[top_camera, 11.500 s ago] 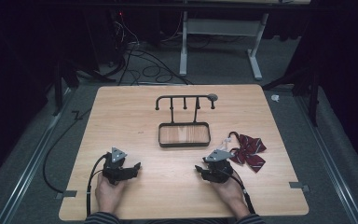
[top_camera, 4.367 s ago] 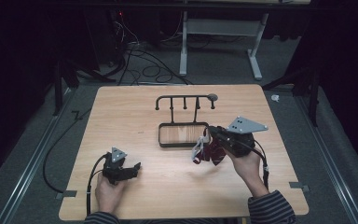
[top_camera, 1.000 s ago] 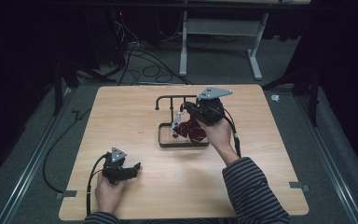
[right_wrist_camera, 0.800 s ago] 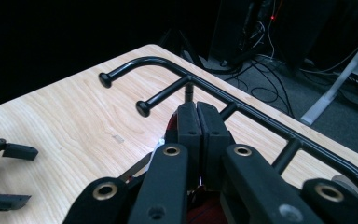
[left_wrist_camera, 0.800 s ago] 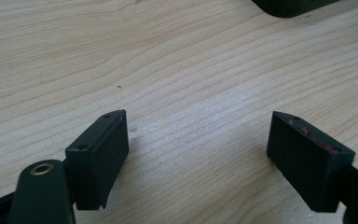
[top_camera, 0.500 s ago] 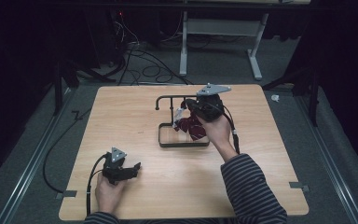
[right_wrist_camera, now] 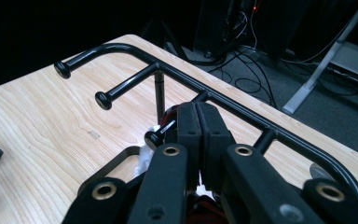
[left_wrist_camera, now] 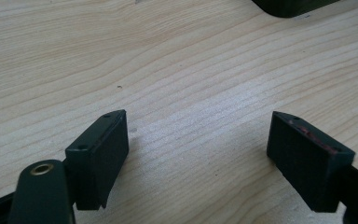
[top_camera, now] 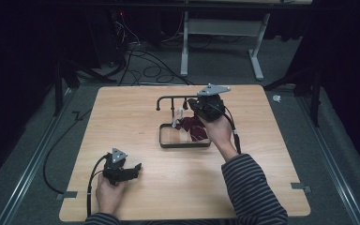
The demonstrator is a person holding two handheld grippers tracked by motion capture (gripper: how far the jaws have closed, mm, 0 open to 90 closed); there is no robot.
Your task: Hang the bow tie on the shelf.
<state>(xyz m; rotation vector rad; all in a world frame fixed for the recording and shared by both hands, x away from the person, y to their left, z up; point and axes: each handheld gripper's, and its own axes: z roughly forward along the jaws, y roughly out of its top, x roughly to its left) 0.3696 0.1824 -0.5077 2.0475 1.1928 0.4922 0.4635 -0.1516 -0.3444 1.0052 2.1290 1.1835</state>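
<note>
While the left gripper [top_camera: 133, 168] is sitting on the near-left part of the table [top_camera: 122, 117] with its jaws standing wide apart and nothing between them, we're seeing bare wood grain under its pads [left_wrist_camera: 98, 158] in the left gripper view. We're holding the right gripper [top_camera: 192, 105] up at the black peg rack [top_camera: 168, 99], jaws pressed fully together on the maroon bow tie [top_camera: 194, 129]. That bow tie is hanging from the jaws, dangling over the rack's tray base [top_camera: 168, 143], just beside the middle pegs; its white strap piece [top_camera: 180, 115] is showing near a peg. In the right gripper view we're looking along the clamped jaws at the rack's top bar [right_wrist_camera: 242, 109], with one peg knob [right_wrist_camera: 153, 138] sitting right at the jaw tips; whether the strap is touching that peg, we can't tell. Red fabric [right_wrist_camera: 205, 205] is peeking out below the jaws there. Both hands are staying well apart across the table.
</note>
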